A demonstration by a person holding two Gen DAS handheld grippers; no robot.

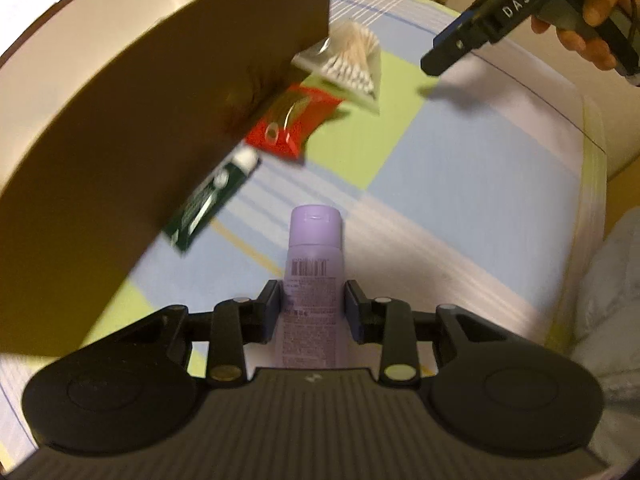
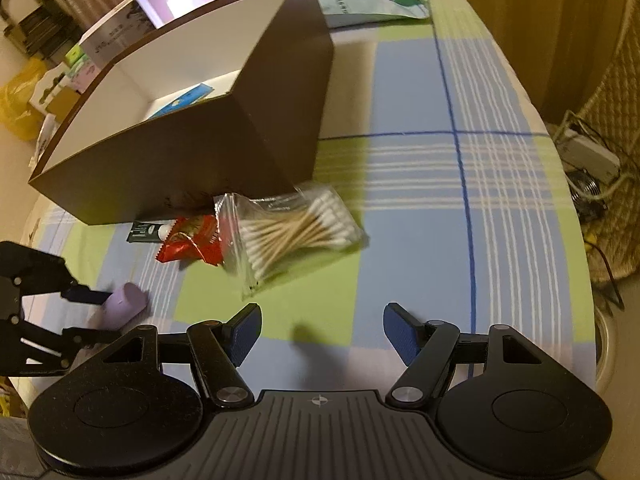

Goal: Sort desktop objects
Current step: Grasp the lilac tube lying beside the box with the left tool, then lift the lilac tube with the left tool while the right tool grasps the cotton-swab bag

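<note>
My left gripper (image 1: 313,300) is shut on a lilac bottle (image 1: 314,248), held above the checked tablecloth; the bottle also shows in the right wrist view (image 2: 126,306). A brown box (image 2: 224,120) with a white inside stands to the left, holding a blue packet (image 2: 184,102). Beside the box lie a dark green tube (image 1: 208,204), a red packet (image 1: 296,120) and a clear bag of cotton swabs (image 2: 294,228). My right gripper (image 2: 322,332) is open and empty, above the cloth in front of the swab bag.
A green and white pouch (image 2: 372,0) lies at the table's far edge behind the box. A wicker basket and cables (image 2: 600,152) are off the right edge. Boxes and bags (image 2: 60,76) stand beyond the table at the left.
</note>
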